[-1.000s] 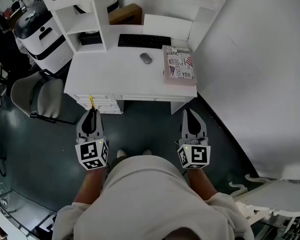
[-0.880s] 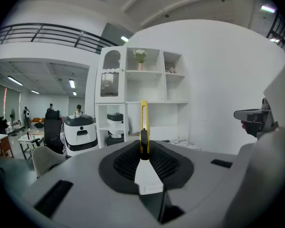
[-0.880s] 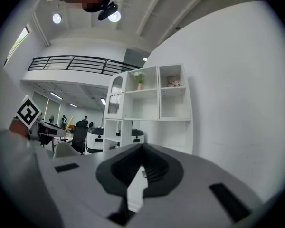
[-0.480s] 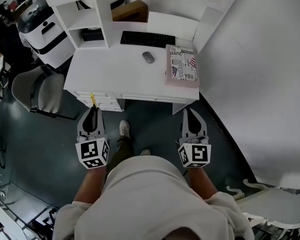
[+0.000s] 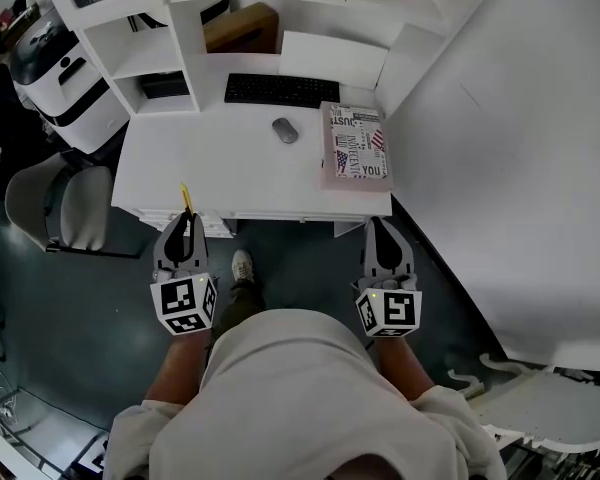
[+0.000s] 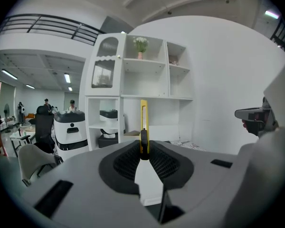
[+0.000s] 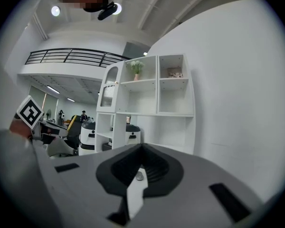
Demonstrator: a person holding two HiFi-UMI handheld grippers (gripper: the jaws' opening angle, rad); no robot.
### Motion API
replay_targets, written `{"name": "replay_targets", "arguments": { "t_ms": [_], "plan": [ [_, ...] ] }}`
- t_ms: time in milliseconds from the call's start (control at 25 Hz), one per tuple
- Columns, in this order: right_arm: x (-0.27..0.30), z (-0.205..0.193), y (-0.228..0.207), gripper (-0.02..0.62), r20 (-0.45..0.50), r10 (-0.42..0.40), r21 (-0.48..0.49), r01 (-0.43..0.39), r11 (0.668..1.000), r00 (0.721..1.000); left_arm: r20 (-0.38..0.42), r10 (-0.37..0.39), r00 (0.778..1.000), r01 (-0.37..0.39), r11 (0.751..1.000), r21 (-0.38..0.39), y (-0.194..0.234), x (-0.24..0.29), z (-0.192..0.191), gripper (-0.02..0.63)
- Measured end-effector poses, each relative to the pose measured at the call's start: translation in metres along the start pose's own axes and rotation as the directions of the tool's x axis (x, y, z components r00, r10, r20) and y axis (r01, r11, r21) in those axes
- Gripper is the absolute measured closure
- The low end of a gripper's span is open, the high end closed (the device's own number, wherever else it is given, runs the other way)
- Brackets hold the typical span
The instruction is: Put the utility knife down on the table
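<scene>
Knife point(image 5: 185, 200) in transit: a person stands before the white worktop point(image 5: 210, 163), approach step in hand. The left hand-held gripper point(image 5: 184, 226) pinches the yellow knife upright at the near edge, not yet down. The right hand-held gripper point(image 5: 382, 230), pressed together, carries nothing. The next move likely calls for reaching forward, lowering and releasing.

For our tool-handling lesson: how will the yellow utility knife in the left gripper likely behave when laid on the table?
The utility knife looks stiff, slim and probably light: it stands straight from the left gripper. Its flat body should lie still, not roll, on the table.
</scene>
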State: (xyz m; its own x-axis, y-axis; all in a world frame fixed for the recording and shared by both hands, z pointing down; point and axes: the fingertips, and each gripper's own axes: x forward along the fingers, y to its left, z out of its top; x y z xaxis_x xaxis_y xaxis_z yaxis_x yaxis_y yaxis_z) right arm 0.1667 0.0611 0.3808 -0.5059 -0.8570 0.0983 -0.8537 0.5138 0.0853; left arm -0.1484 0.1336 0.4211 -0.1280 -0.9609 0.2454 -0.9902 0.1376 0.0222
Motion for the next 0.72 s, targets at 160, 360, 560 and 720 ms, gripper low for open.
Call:
{"name": "replay_targets", "arguments": {
  "t_ms": [160,360,560,720],
  "plan": [
    [0.044,0.008,0.0,0.592,-0.004,-0.016,-0.006,0.016,1.0,1.0,-0.017,-0.033,0.999,0.033,0.999,0.002,0.013,0.044,0.005,0.546],
    [0.099,0.019,0.009,0.592,-0.005,-0.034,-0.011,0.034,0.999,0.999,-0.044,-0.085,0.995,0.085,0.996,0.013,0.031,0.097,0.009,0.546],
    [0.144,0.024,0.023,0.592,-0.022,-0.057,-0.015,0.057,0.998,0.998,-0.088,-0.16,0.983,0.164,0.986,0.037,0.042,0.143,0.006,0.546],
    [0.169,0.024,0.026,0.592,-0.022,-0.088,-0.007,0.088,0.996,0.996,-0.115,-0.22,0.969,0.228,0.971,0.067,0.044,0.177,0.001,0.546]
  ]
}}
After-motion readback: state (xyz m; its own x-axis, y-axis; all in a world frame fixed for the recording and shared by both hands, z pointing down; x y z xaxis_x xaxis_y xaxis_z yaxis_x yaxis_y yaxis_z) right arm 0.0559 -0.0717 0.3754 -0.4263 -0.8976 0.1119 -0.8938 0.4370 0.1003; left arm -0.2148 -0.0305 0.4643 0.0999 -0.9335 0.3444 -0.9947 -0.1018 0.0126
